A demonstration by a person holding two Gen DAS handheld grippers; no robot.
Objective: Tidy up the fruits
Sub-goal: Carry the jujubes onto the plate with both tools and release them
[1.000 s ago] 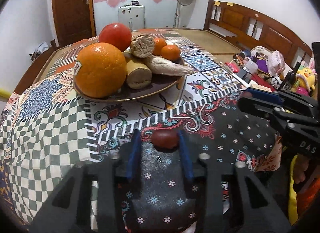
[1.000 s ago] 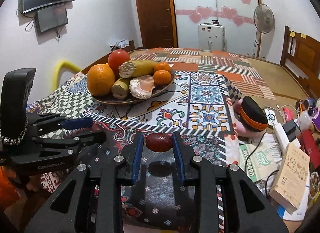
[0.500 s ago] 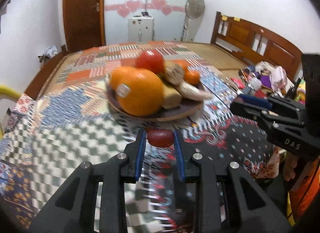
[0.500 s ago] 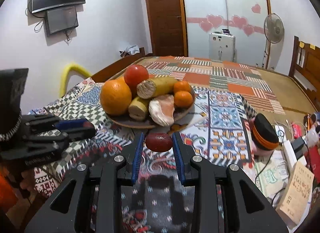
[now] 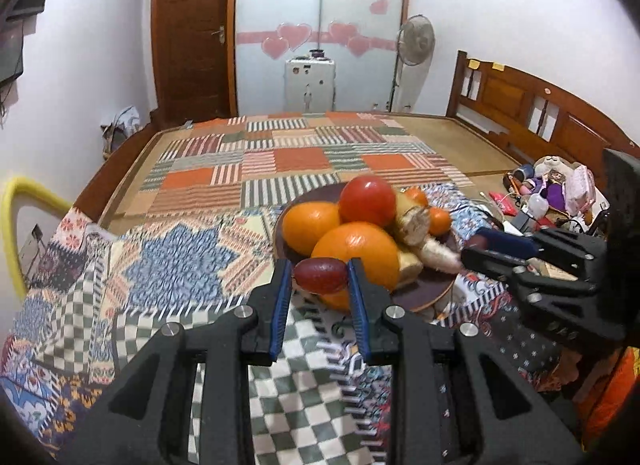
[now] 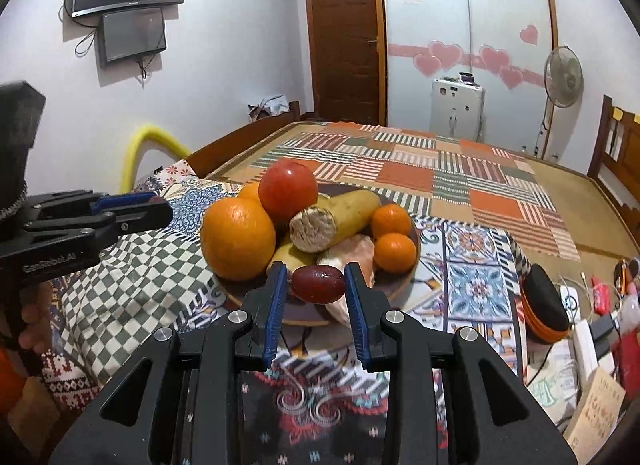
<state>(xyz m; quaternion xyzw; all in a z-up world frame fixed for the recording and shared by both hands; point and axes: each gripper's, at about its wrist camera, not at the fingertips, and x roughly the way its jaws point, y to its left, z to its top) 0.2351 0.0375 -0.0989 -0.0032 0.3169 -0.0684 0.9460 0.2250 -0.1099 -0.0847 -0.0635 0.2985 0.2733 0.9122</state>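
- The left gripper (image 5: 320, 279) is clamped on a dark red fruit (image 5: 320, 275), near the plate (image 5: 426, 291).
- The right gripper (image 6: 316, 283) pinches a second red fruit (image 6: 319, 284) over the plate's near rim.
- Each should be set gently into a gap beside the oranges (image 6: 238, 243), so the heaped pile does not roll.

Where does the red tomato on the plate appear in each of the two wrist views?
Left wrist view: the red tomato sits right of centre, on top of the pile, behind the large orange.
Right wrist view: the tomato is left of centre, up and to the right of the large orange.
Shared landmark: the standing fan by the far wall.
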